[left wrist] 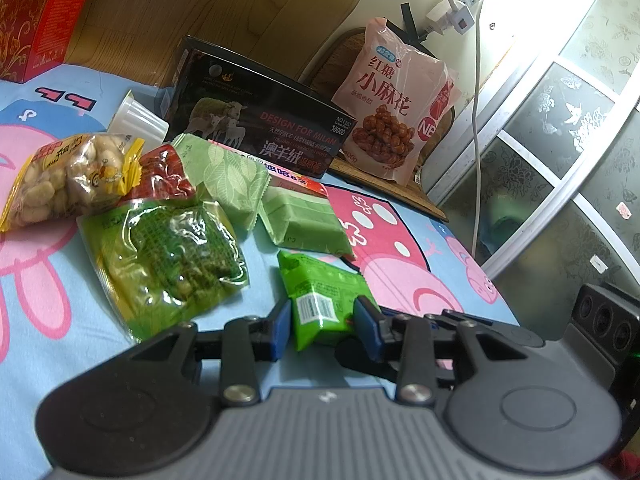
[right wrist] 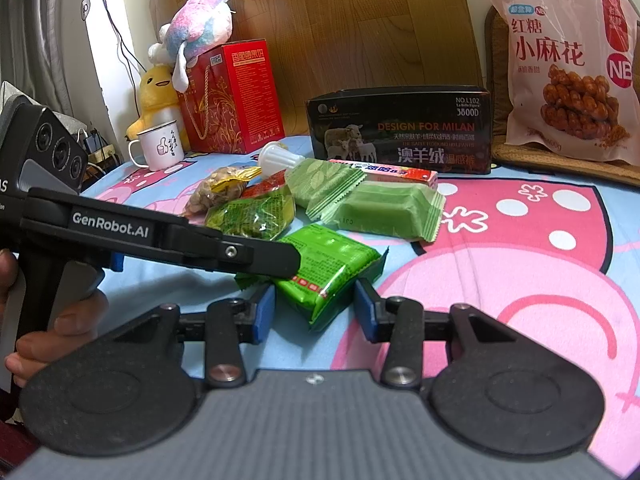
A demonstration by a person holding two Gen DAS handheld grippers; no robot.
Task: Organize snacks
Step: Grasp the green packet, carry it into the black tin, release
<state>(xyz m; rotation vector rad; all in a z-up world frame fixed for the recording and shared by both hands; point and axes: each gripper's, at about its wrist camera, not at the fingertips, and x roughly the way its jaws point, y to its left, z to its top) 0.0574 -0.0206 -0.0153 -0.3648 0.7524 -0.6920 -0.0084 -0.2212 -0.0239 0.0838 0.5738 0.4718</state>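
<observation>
A bright green snack packet (left wrist: pixel 326 300) (right wrist: pixel 326 270) lies on the pink and blue cartoon blanket (left wrist: pixel 40 300). My left gripper (left wrist: pixel 322 320) is open, with its blue pads either side of the packet's near end. My right gripper (right wrist: pixel 316 308) is open too, its pads flanking the packet's near corner. The left gripper's body (right wrist: pixel 160 236) crosses the right wrist view over the packet's left end. Behind lie a pale green bar (left wrist: pixel 304 220) (right wrist: pixel 384 208), a leaf-pattern packet (left wrist: pixel 224 176) (right wrist: pixel 320 184), a green pea bag (left wrist: pixel 168 260) (right wrist: pixel 252 216), a peanut bag (left wrist: pixel 68 176) (right wrist: pixel 218 192) and a red packet (left wrist: pixel 168 176).
A black box (left wrist: pixel 256 120) (right wrist: pixel 400 128) stands behind the snacks, with a pink flat box (right wrist: pixel 400 172) in front. A large pink snack bag (left wrist: pixel 396 100) (right wrist: pixel 568 68) leans at the right. A red gift box (right wrist: pixel 232 96), enamel mug (right wrist: pixel 160 148), plush toys (right wrist: pixel 200 28) and white cup (left wrist: pixel 136 116) stand at the left.
</observation>
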